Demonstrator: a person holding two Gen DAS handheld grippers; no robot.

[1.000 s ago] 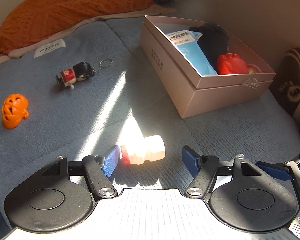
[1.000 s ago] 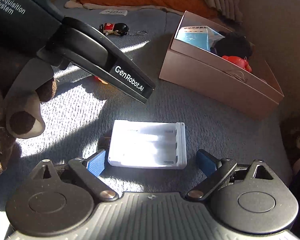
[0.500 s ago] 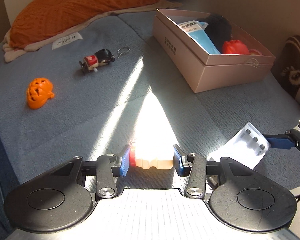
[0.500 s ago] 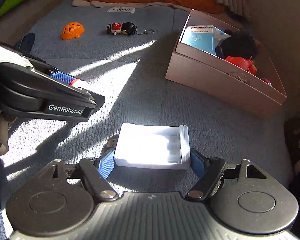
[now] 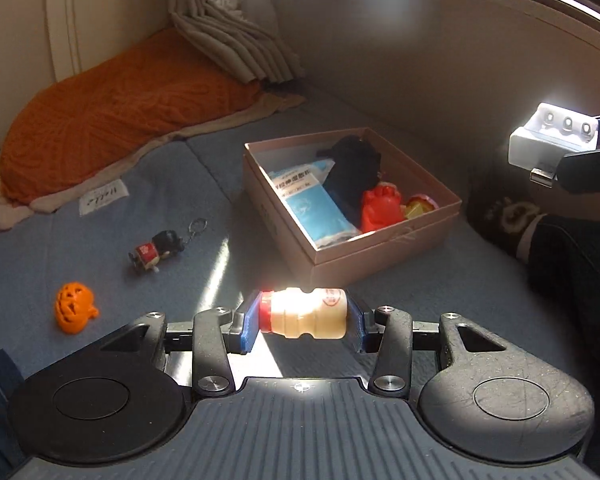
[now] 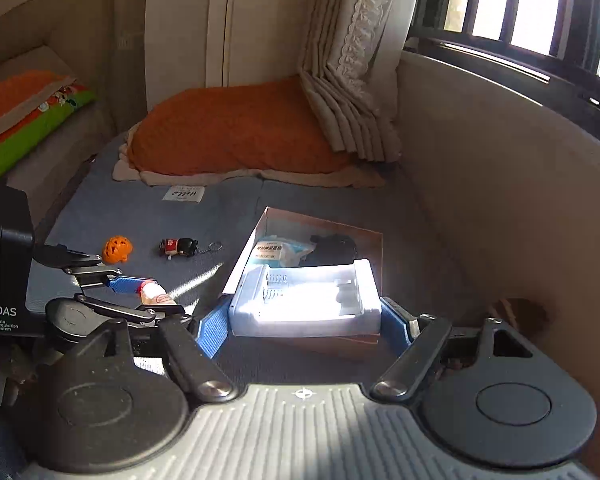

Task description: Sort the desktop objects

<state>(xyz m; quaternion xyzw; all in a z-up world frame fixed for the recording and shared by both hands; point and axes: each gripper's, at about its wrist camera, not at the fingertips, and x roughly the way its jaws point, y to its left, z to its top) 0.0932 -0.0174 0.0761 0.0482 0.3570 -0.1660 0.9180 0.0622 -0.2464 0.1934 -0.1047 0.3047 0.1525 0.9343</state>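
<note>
Sunlight from a barred window (image 6: pixel 512 12) streaks across a blue-grey cushioned seat (image 5: pixel 80 248) bounded by a curved beige backrest (image 5: pixel 440 64), with an orange knitted cushion (image 5: pixel 112 112) and pleated cream curtains (image 6: pixel 348 92) against the pale far wall (image 6: pixel 188 20).

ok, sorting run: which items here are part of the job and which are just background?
Job: bottle in left gripper, charger in right gripper, box, pumpkin, keychain.
Background: orange blanket, curtain, green cushion.
</note>
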